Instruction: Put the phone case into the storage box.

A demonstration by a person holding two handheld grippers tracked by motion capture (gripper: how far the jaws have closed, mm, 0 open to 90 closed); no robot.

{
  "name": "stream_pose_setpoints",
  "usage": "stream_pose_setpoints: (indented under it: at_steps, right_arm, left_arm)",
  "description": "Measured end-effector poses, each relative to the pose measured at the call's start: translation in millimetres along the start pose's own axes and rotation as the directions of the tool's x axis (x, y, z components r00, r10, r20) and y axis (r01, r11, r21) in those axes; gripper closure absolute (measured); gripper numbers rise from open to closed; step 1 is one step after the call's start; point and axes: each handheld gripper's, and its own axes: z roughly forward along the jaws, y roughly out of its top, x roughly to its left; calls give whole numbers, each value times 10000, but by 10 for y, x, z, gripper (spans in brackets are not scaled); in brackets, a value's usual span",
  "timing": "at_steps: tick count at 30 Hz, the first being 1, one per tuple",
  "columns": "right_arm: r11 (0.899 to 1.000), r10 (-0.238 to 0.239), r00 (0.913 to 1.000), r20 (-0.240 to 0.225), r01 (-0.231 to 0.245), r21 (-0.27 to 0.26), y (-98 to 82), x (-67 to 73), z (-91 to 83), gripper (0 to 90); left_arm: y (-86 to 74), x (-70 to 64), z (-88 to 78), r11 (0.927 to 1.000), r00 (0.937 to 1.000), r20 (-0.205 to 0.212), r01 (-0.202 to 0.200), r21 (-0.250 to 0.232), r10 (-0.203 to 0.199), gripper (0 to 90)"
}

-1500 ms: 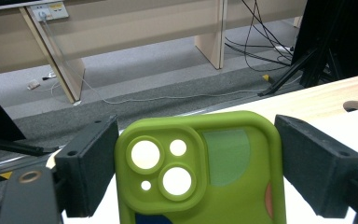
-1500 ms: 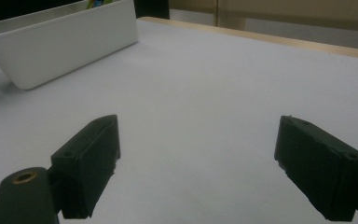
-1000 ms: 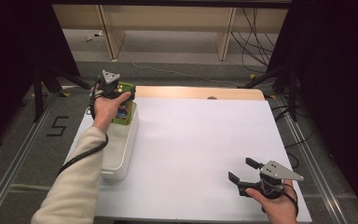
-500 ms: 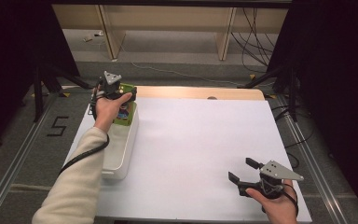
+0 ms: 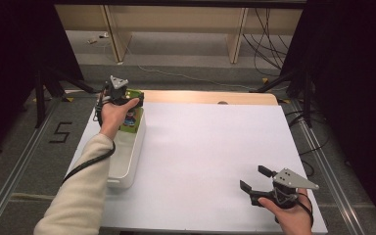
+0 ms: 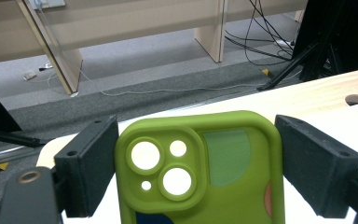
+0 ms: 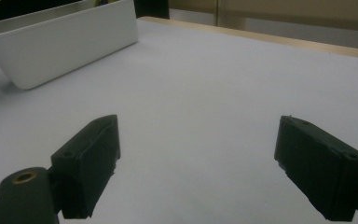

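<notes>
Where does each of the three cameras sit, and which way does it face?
High view: above the table's near side, looking forward and down; a sleeved forearm, both hands, left gripper and right gripper.
Left gripper view: rides the left gripper, facing the floor beyond; jaws clamp a green phone case.
Right gripper view: low over the table, jaws apart.
Shared: the white bin.

A black "5" (image 5: 61,132) is marked on the floor (image 5: 29,161).
</notes>
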Motion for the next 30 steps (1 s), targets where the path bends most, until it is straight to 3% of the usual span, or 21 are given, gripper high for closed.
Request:
stream_pose_setpoints:
  at_steps: [30]
  right_arm:
    - [10000,18,10000,-21,-18,-7,1,8,6,154]
  left_arm:
    - [-58,28,35,9994,10000,-48,43,356,-41,162]
